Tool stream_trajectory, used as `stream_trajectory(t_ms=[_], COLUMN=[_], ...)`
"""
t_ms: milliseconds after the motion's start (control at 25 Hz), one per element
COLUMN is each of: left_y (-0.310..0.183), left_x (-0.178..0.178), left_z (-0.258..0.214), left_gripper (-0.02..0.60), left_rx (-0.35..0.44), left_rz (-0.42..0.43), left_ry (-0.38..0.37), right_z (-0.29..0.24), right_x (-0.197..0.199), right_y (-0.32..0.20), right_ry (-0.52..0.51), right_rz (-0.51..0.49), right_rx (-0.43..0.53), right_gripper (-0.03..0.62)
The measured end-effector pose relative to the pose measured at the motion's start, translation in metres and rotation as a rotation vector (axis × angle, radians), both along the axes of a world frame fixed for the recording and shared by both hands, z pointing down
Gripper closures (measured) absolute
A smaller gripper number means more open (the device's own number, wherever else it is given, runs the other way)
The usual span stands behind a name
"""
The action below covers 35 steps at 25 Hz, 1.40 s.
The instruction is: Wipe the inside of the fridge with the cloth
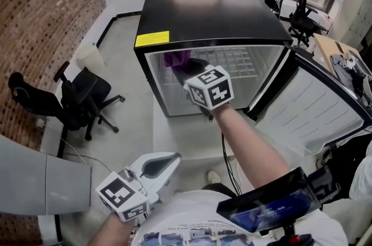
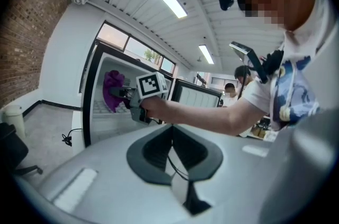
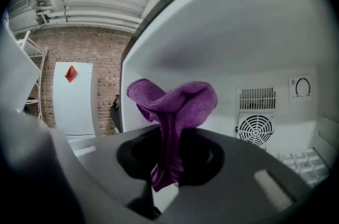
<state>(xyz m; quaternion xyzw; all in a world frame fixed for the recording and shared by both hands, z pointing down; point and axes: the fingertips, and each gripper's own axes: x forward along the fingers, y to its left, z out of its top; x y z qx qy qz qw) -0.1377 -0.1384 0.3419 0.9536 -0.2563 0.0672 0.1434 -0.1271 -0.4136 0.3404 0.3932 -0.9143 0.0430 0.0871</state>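
Here your right gripper pinches the purple cloth tight so a loose wad leads toward the left inside of the open fridge, presumably for rubbing, while your left gripper, jaws together and empty, hangs near you, clear.

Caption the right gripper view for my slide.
Right gripper, jaws shut on a purple cloth, inside the white-walled fridge, facing its round fan grille.

Purple cloth pinched between right gripper fingers, inside white fridge, round vent on back wall
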Motion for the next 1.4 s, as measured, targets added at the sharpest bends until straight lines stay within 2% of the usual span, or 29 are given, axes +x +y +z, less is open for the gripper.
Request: stream_trajectory(t_ms=[160, 440, 680, 960, 1400], left_y=[-0.003, -0.013, -0.024, -0.033, -0.039], left_x=[0.002, 0.003, 0.001, 0.012, 0.042], left_z=[-0.003, -0.003, -0.001, 0.001, 0.004], left_gripper=[0.577, 0.577, 0.577, 0.577, 0.577], left_rx=[0.007, 0.018, 0.009, 0.004, -0.004], left_rz=[0.001, -0.028, -0.06, -0.043, 0.054], left_ry=[0.001, -0.004, -0.002, 0.007, 0.018], right_z=[-0.004, -0.001, 0.006, 0.011, 0.012], right_x=[0.012, 0.011, 0.026, 0.07, 0.161], right_y=[-0.029, -0.067, -0.085, -0.095, -0.093], right_ry=[0.017, 0.046, 0.053, 0.081, 0.091], right_rz=[0.06, 0.085, 0.126, 0.219, 0.413], right_rx=[0.006, 0.004, -0.006, -0.004, 0.014], right_gripper=[0.528, 0.527, 0.528, 0.528, 0.528])
